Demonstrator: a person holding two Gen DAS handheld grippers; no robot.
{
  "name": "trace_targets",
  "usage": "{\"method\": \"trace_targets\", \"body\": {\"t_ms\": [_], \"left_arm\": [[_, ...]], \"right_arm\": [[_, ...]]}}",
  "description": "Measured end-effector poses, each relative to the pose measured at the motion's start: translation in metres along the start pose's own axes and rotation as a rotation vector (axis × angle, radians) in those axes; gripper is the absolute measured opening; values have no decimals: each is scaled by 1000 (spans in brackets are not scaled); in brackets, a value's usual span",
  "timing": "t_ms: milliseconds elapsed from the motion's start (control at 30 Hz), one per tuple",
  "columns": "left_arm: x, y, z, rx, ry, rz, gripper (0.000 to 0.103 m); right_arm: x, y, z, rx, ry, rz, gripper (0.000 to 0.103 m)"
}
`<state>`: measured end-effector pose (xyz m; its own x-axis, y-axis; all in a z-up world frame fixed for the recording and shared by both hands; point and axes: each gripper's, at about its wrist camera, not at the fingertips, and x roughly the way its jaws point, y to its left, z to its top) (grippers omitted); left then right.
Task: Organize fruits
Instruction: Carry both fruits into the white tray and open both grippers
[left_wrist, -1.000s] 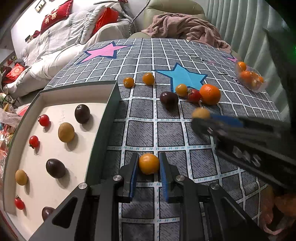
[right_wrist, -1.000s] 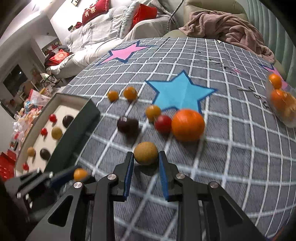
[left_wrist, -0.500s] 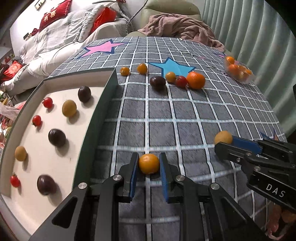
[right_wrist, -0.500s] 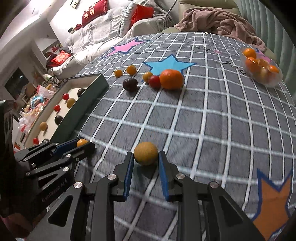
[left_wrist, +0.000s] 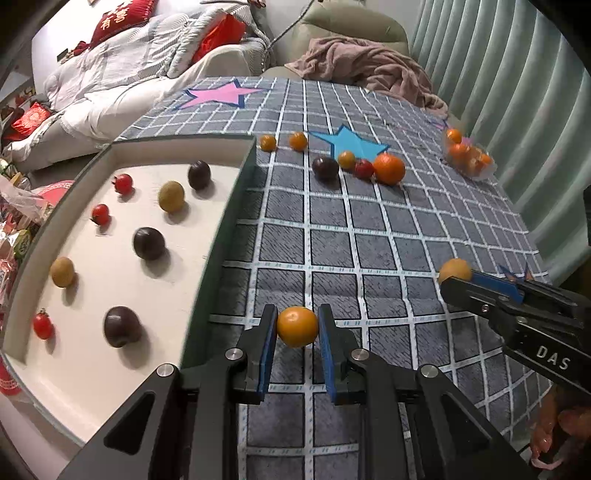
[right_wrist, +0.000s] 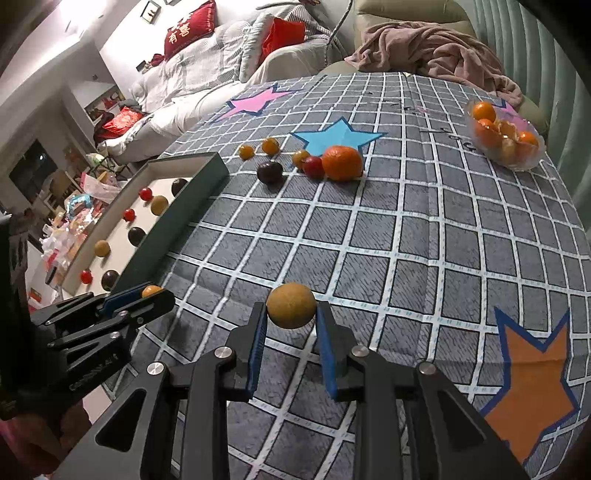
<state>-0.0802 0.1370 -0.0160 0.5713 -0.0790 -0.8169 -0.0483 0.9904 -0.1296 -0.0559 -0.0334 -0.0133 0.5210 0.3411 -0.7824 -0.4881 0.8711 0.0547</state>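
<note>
My left gripper (left_wrist: 297, 328) is shut on a small orange fruit (left_wrist: 297, 326), held above the cloth just right of the tray wall (left_wrist: 218, 240). My right gripper (right_wrist: 291, 314) is shut on a brownish-yellow round fruit (right_wrist: 291, 305), held above the grid cloth. The white-floored tray (left_wrist: 110, 280) holds several fruits in rows: red tomatoes, dark plums and brownish-yellow ones. Loose fruits lie near the blue star: a large orange (left_wrist: 388, 168), a red tomato (left_wrist: 364, 168), a dark plum (left_wrist: 325, 168) and small orange ones (left_wrist: 297, 140). Each gripper shows in the other's view, the right (left_wrist: 458, 275) and the left (right_wrist: 147, 295).
A clear bowl of oranges (right_wrist: 504, 138) stands at the far right of the table. A pink blanket (right_wrist: 428, 51) lies on a chair behind the table. A sofa with red cushions (left_wrist: 122, 18) is at the back left. An orange star (right_wrist: 535, 398) marks the near right cloth.
Both grippers have pulled back toward the near side of the table with their fruits. The left one has shifted left toward the tray.
</note>
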Motion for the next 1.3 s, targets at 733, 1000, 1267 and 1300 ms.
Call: {"method": "trace_targets", "body": {"t_ms": [733,1000,1267,1300], "left_arm": [[-56,61,4,-74,-97,42,24],[-58,113,-3,-119,-88,130,24],[-32,144,-13,-126,-7,224,24],[-28,145,-14,-125,6,227,24]], "right_arm": [[-10,86,30,-120,-20,71,29],[15,127,34,-184,29,108,29],[54,169,37,-289,108,120,29],[60,174,37,-312,120,111,29]]}}
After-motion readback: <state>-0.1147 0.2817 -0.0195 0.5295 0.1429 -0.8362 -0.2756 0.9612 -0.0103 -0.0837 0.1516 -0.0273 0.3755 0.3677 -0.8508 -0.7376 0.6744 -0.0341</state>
